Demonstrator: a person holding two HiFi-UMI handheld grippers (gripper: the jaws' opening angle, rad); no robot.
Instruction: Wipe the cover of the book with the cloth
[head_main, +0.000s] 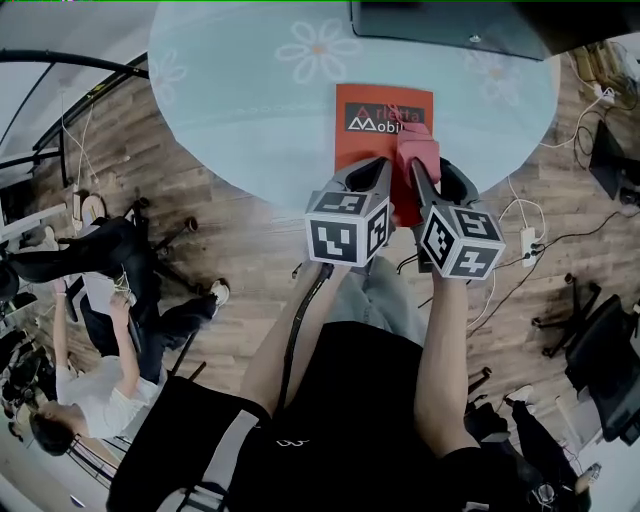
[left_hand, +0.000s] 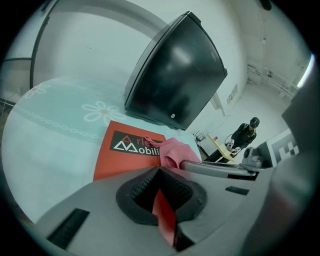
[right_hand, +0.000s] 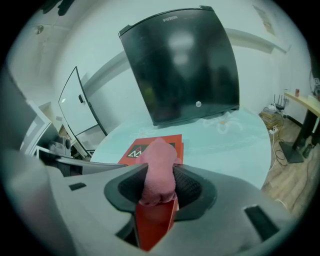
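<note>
- Head view: we see the book (head_main: 365, 105) lying flat on the round bench (head_main: 250, 100), near its front edge.
- Left hand-held gripper (head_main: 372, 178) is at the book's near left side, right hand-held gripper (head_main: 428, 180) at its near right side, and the two are close together.
- Pink cloth (head_main: 418, 148) sticks out ahead of the right one and lies on the cover's right part.
- Black screen (head_main: 450, 28) is at the bench's far edge.
- Left gripper view: the left hand-held gripper (left_hand: 161, 195) has its jaws clamped on a red edge of the book (left_hand: 127, 150).
- Cloth (left_hand: 172, 152) rests on the cover, just right of the logo.
- Screen (left_hand: 175, 75) stands behind the book.
- Right gripper view: the right hand-held gripper (right_hand: 157, 200) has its jaws closed on the cloth (right_hand: 159, 170).
- We see a red strip showing just under the cloth between the pads.
- Cloth's front end covers part of the book (right_hand: 131, 151).
- Screen (right_hand: 185, 65) is beyond, with bare bench (right_hand: 225, 145) to the right.
</note>
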